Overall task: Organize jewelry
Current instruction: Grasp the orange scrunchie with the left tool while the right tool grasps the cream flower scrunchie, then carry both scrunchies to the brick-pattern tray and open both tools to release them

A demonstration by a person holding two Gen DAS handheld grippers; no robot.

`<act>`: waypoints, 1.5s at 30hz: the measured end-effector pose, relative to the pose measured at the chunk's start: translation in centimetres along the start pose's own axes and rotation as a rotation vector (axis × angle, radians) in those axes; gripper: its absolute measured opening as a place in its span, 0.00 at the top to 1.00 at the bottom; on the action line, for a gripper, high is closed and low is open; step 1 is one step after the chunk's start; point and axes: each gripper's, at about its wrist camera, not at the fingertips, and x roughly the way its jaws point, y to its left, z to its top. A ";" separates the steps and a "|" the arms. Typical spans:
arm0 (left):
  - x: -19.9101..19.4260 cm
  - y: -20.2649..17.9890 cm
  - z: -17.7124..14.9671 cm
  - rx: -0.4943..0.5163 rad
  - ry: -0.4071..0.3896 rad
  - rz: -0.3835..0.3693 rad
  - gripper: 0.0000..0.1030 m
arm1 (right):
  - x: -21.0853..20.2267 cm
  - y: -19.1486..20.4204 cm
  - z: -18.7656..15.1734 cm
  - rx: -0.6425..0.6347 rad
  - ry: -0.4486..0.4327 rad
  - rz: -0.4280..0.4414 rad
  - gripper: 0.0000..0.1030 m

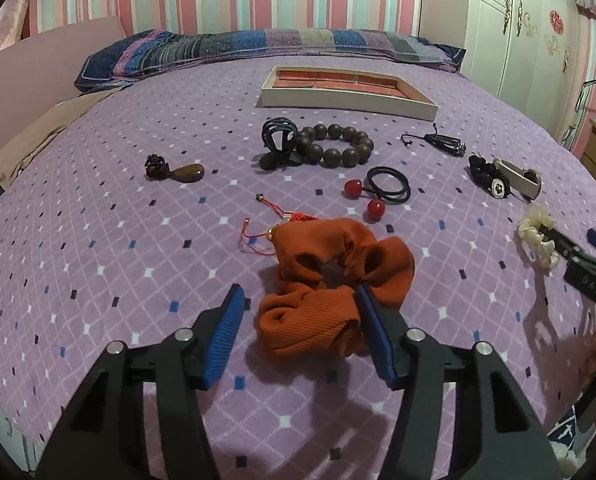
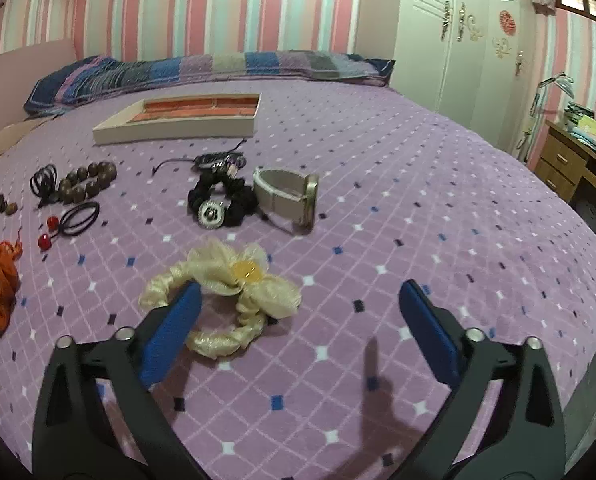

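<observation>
Left wrist view shows me nothing sorted yet: the jewelry tray (image 1: 340, 98) at the bed's far end looks empty, all pieces lying loose on the purple bedspread (image 1: 97, 240). My left gripper (image 1: 298, 300) is spread wide around the orange scrunchie (image 1: 330, 284); my right gripper (image 2: 298, 300) gapes, unclenched, over the cream scrunchie (image 2: 233, 300).

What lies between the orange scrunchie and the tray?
In the left wrist view: a red-bead hair tie, then a wooden bead bracelet, between the orange scrunchie and the tray.
</observation>
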 end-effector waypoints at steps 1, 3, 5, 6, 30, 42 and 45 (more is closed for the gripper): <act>0.0 0.0 0.0 0.000 0.002 -0.003 0.54 | 0.3 0.1 -0.1 0.002 0.011 0.010 0.20; 0.0 0.0 0.0 -0.003 0.005 -0.016 0.59 | 0.9 0.2 -0.4 0.007 0.034 0.035 0.26; 0.0 0.0 0.0 0.006 -0.004 -0.013 0.60 | 1.3 0.3 -0.5 0.006 0.044 0.051 0.31; 0.0 -0.1 0.0 0.009 -0.006 -0.014 0.61 | 1.4 0.4 -0.5 0.005 0.046 0.059 0.34; -1.5 1.1 0.0 -0.001 -0.060 -0.059 0.86 | 0.3 1.7 -0.4 -0.032 0.017 0.145 0.77; -3.6 2.1 3.2 -0.029 -0.143 -0.075 0.89 | -0.6 1.5 2.2 -0.007 -0.026 0.174 0.77; -3.9 2.4 4.6 -0.033 -0.168 -0.077 0.89 | -0.5 1.7 3.2 -0.007 -0.035 0.182 0.77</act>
